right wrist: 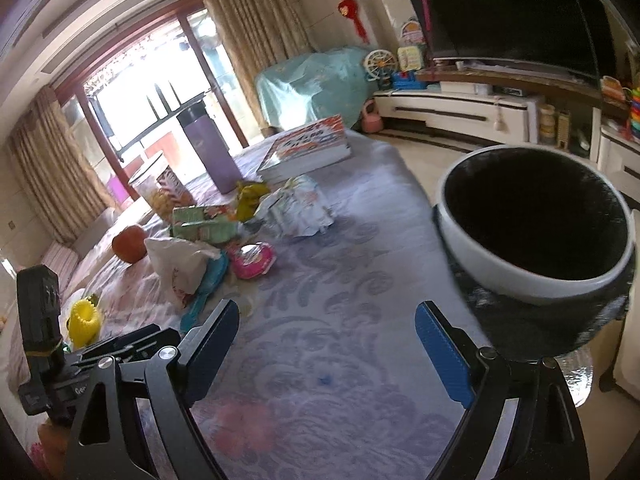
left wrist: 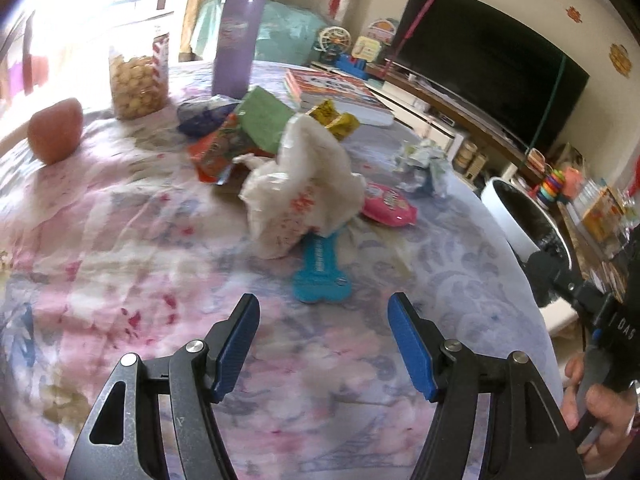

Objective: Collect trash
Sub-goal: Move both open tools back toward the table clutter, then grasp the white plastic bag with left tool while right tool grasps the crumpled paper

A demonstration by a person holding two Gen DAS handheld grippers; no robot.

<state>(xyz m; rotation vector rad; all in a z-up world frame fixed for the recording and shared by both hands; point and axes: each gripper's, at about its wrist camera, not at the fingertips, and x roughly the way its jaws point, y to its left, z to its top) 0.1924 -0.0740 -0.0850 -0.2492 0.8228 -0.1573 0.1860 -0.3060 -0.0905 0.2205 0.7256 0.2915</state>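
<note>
A heap of trash lies mid-table: a crumpled white plastic bag (left wrist: 304,184), a teal bone-shaped wrapper (left wrist: 320,272), a pink round packet (left wrist: 388,204), a green packet (left wrist: 264,118), an orange wrapper (left wrist: 216,152), a yellow wrapper (left wrist: 336,118) and crumpled paper (left wrist: 420,164). My left gripper (left wrist: 324,312) is open just short of the teal wrapper, nothing between its pads. My right gripper (right wrist: 326,320) is open over bare cloth, with the pink packet (right wrist: 252,260) and crumpled paper (right wrist: 298,208) farther off. A white bin with a black liner (right wrist: 536,224) stands off the table's right edge.
A purple flask (left wrist: 238,36), a jar of snacks (left wrist: 136,84), a book (left wrist: 336,92) and an orange fruit (left wrist: 56,130) stand behind the heap. A yellow ribbed object (right wrist: 82,320) lies at the left. A TV and cabinet fill the right side. A hand (left wrist: 592,404) holds the other gripper.
</note>
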